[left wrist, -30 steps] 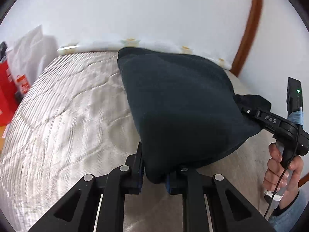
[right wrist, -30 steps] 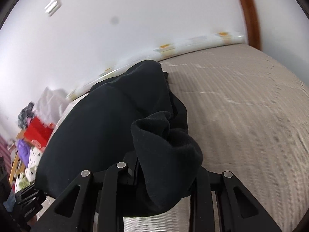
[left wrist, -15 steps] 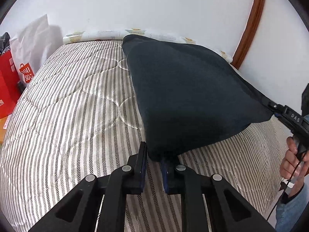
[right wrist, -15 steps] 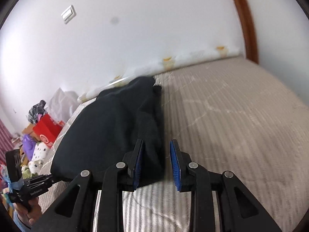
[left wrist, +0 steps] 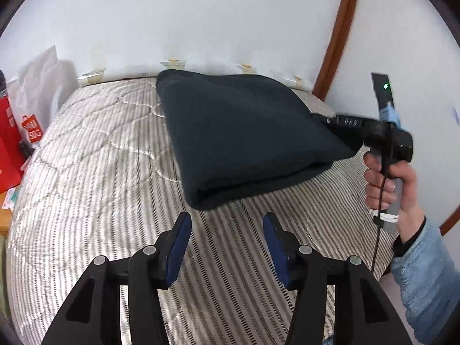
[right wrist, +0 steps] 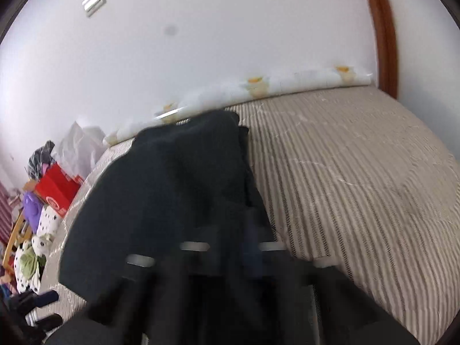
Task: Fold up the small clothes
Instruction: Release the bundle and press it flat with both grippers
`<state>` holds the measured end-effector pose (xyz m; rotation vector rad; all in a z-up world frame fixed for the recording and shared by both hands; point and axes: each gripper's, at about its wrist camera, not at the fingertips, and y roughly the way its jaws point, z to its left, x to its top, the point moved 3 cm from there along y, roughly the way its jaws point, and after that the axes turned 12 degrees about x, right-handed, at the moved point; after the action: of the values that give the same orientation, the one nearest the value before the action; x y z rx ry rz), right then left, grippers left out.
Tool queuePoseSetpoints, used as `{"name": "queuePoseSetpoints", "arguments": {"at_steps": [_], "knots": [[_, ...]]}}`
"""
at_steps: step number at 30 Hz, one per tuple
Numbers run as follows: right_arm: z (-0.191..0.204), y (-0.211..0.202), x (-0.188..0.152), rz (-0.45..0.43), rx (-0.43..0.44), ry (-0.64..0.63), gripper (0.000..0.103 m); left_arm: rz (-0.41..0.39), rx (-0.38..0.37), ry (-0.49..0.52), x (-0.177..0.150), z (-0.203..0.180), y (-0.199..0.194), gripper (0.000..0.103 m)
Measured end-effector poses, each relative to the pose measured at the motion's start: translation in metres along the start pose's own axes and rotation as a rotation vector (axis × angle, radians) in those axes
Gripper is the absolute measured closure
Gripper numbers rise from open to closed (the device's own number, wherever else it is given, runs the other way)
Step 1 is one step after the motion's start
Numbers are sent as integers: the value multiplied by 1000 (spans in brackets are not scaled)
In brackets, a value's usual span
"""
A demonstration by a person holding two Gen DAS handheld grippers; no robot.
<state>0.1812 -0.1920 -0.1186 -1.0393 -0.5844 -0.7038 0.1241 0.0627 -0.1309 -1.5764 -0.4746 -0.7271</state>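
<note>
Lying folded on the bed (left wrist: 95, 172), the garment (left wrist: 244, 141) sits just ahead of the left gripper (left wrist: 227, 230); its jaws have just been opening, now apart, nothing between them. Right gripper (left wrist: 335, 122) meets the garment's right edge, hand (left wrist: 391, 184) on its handle. Right wrist view: blurred, jaws together, pinching the cloth edge.

Right tongs (right wrist: 230, 247) motion-blurred against garment (right wrist: 172, 189)
</note>
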Motion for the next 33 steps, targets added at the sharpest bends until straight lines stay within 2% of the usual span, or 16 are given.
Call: {"name": "queuePoseSetpoints", "arguments": {"at_steps": [3,5,7,9,12,16,19,21,23,26,30,33], "knots": [[-15,-28,0,-144,27,43,100,-22,7,-26,4,10,-7,54],[-22,-27,-8,-117,53,90,100,-50,1,-51,9,17,-11,54],[-19,-27,-13,-94,5,60,98,-67,-3,-68,17,20,-11,54],[-14,-38,-14,-122,-36,53,92,-67,6,-73,28,20,-6,54],[1,-56,-14,-172,-45,18,92,-72,53,-59,43,19,8,54],[16,-48,-27,-112,-106,-98,92,-4,90,-57,48,19,37,54],[-1,-44,-40,-59,-192,-90,92,40,90,-56,39,20,53,50],[-16,-41,-51,26,-245,-76,92,90,82,-54,31,19,62,49],[-17,-46,-51,50,-242,-93,92,109,68,-45,32,19,61,49],[-6,-59,-32,34,-222,-141,89,78,63,-36,46,21,51,49],[14,-59,12,-6,-174,-167,66,57,74,-47,72,28,49,49],[22,-47,39,0,-153,-167,62,46,83,-53,93,34,54,49]]}}
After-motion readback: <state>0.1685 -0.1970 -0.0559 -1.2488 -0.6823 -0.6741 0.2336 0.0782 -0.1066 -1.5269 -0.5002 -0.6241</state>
